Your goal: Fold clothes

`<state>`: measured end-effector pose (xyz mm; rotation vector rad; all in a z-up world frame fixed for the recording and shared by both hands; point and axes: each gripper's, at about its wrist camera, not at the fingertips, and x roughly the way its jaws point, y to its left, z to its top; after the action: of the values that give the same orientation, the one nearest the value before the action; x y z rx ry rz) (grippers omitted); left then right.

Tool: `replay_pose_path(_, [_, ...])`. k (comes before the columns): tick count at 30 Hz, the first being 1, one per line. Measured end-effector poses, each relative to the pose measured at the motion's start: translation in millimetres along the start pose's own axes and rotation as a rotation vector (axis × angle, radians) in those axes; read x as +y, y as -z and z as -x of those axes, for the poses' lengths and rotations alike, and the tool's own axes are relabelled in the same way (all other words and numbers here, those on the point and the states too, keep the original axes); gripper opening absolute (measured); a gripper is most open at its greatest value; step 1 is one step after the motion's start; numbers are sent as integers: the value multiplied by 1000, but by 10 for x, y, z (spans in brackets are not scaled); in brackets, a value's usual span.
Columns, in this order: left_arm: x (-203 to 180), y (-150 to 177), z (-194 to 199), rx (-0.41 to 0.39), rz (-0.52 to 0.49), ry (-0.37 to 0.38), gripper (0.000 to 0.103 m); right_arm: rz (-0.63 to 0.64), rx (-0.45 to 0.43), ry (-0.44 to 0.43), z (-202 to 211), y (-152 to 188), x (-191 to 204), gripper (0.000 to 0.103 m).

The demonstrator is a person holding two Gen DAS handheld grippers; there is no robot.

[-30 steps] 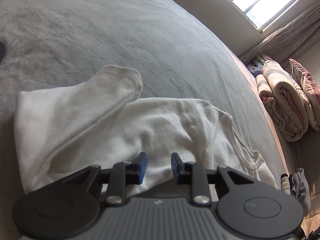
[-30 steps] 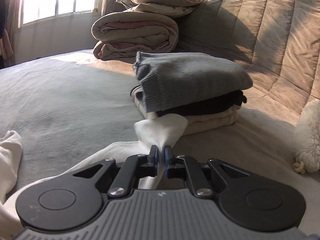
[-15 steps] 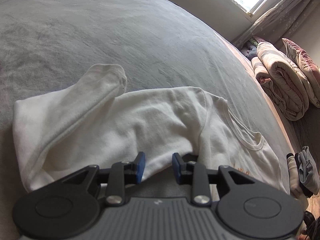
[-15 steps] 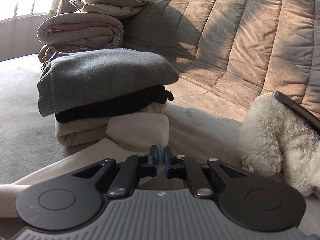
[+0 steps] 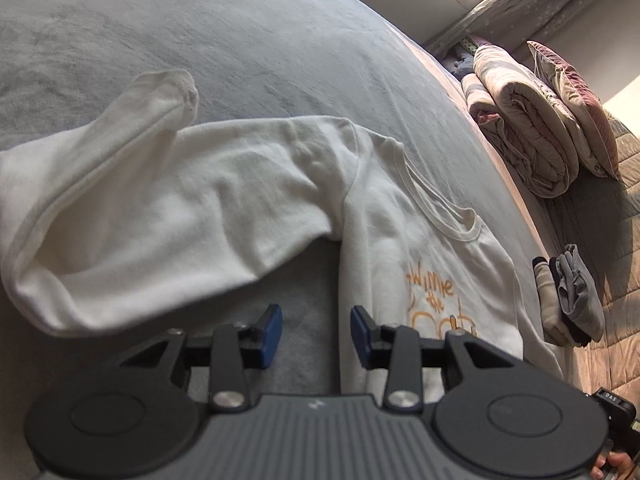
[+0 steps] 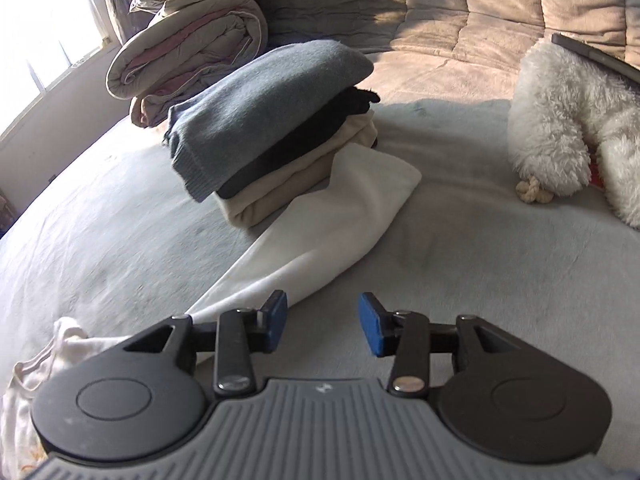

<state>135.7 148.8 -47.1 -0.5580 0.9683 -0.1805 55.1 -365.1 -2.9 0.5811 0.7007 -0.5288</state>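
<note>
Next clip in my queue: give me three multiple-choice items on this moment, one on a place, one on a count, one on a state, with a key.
1. Where does the white shirt's sleeve end lie in the right wrist view?
A. Against the foot of the folded stack
B. On the fluffy white toy
C. On the rolled quilt

2. How many folded garments are in the stack?
A. One
B. Three
C. Six

3. What is between the right tool's jaws?
A. The sleeve, pinched tight
B. A sock
C. Nothing; they are parting over bare bed cover

Key:
1 A: the sleeve end rests beside the cream garment at the bottom of the stack.
2 B: grey on top, black in the middle, cream below.
3 C: the jaws are opening, the sleeve lies just outside the left pad, and only the grey bed cover shows in the gap.
</note>
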Motion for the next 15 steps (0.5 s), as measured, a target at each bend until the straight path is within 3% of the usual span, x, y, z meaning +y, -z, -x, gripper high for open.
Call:
replay_pose_path(6, [-171, 287, 103, 55, -153, -2, 37, 57, 124, -131, 422, 366, 246, 45])
replay_pose_path(15, [-125, 651, 343, 168, -230, 102, 37, 254, 193, -286, 1035, 1049, 581, 45])
